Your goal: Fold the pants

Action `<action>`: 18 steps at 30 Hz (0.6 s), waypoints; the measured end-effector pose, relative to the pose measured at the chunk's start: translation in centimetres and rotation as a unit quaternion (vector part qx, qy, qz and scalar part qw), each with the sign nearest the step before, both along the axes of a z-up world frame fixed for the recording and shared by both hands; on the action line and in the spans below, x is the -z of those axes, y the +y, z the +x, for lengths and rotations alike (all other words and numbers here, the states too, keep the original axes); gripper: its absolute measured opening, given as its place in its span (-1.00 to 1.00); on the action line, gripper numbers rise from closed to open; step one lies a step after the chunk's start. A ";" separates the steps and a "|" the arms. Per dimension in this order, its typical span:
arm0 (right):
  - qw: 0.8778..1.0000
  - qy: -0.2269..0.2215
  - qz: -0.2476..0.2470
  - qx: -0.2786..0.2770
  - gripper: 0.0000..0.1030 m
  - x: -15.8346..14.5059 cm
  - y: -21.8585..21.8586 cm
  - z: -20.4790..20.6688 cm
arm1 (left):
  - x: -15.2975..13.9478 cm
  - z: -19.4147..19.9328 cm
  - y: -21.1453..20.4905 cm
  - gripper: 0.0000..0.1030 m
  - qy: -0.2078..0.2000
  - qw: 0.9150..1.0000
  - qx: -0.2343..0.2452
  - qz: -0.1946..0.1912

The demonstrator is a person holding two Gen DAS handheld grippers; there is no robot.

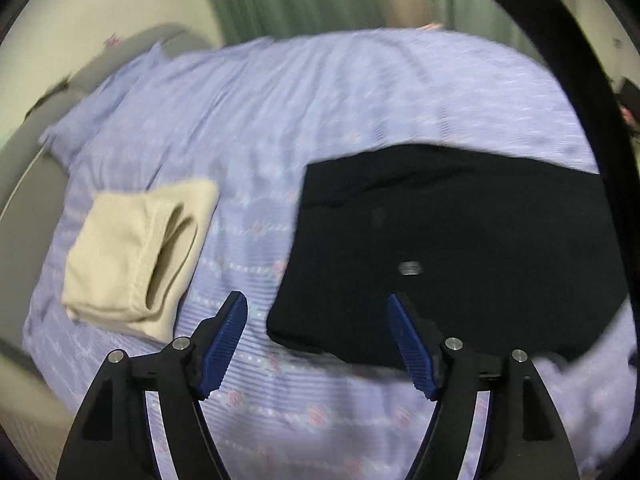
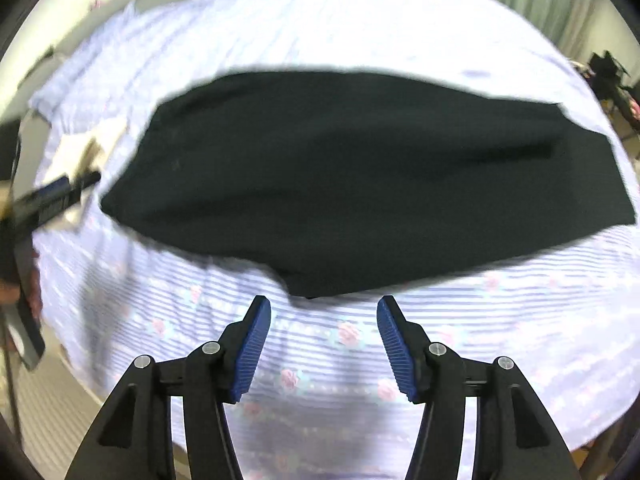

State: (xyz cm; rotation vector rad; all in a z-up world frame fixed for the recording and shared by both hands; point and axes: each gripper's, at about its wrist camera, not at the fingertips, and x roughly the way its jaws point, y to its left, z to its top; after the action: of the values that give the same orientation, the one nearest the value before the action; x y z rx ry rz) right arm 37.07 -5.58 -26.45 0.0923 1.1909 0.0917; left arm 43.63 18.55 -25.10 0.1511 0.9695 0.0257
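hovering with my left claw point(image 1: 316, 336) and right claw point(image 2: 324, 330) both wide and empty, black pants point(image 2: 360, 184) lying near the bed's point(image 2: 500, 312) front edge; i judge a shallow pinch could grab sheet instead, dragging everything crooked.

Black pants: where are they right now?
The black pants lie flat on the purple bedspread, right of the folded cream garment, ahead of both open grippers.

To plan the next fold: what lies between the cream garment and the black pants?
Only bare bed sheet separates the cream garment from the black pants, as the left wrist view shows.
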 end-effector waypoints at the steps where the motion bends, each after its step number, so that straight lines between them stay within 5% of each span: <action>1: 1.000 -0.015 -0.001 0.009 0.09 -1.5 -0.7 -0.6 | -1.1 -0.8 -0.4 0.43 -0.003 1.000 0.009 -0.009; 9: 0.989 -0.121 -0.002 0.081 0.22 -12.3 -6.0 -5.4 | -10.9 -5.6 -5.1 0.54 -0.040 0.990 0.078 -0.107; 18: 0.968 -0.199 -0.019 0.149 0.22 -19.1 -12.5 -10.4 | -17.1 -7.8 -12.7 0.55 -0.100 0.973 0.152 -0.145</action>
State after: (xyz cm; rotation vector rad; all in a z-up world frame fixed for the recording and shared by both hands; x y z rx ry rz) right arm 26.70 -18.13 -7.36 0.2082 0.7662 -0.1711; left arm 35.87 5.83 -8.01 0.0260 0.7318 -0.3752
